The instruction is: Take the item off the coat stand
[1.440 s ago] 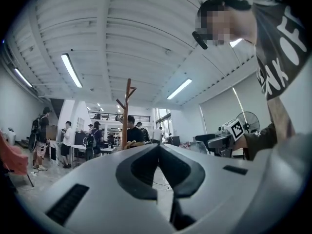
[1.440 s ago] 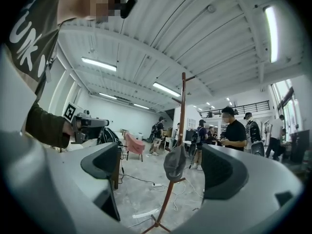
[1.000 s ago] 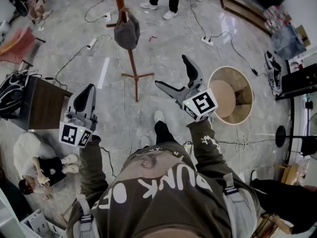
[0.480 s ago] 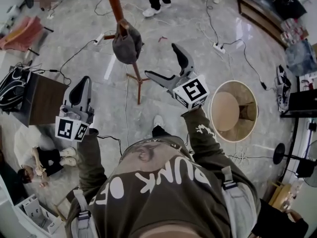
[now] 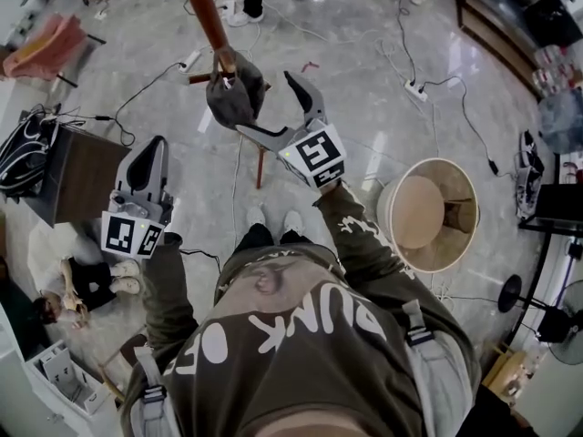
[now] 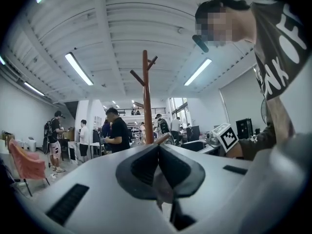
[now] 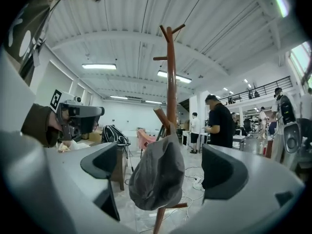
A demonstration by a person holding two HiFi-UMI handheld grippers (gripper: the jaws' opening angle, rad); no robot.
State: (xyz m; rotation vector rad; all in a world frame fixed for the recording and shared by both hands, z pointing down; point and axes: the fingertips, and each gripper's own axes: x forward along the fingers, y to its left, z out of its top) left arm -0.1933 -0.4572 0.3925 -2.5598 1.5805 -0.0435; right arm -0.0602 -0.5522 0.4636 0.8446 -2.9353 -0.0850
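A grey hat [image 5: 232, 98] hangs on a low peg of the brown wooden coat stand [image 5: 205, 16]. My right gripper [image 5: 266, 103] is open and held up against the hat's right side. In the right gripper view the hat [image 7: 156, 174] sags from its peg on the coat stand [image 7: 170, 82], framed by the spread jaws of the right gripper [image 7: 163, 169]; neither pad seems to touch it. My left gripper [image 5: 153, 148] is shut and empty, lower left of the stand. In the left gripper view its closed jaws [image 6: 158, 152] point at the coat stand [image 6: 145, 96].
A dark side table [image 5: 77, 185] with a black backpack [image 5: 23, 162] stands at left, and a person sits on the floor [image 5: 73, 285] below it. A round tan basket [image 5: 428, 212] stands at right. Cables and a power strip [image 5: 414, 87] lie on the floor. Other people stand behind the stand.
My right gripper has moved up and left, from beside the basket to the hat, still open. The left gripper has barely shifted.
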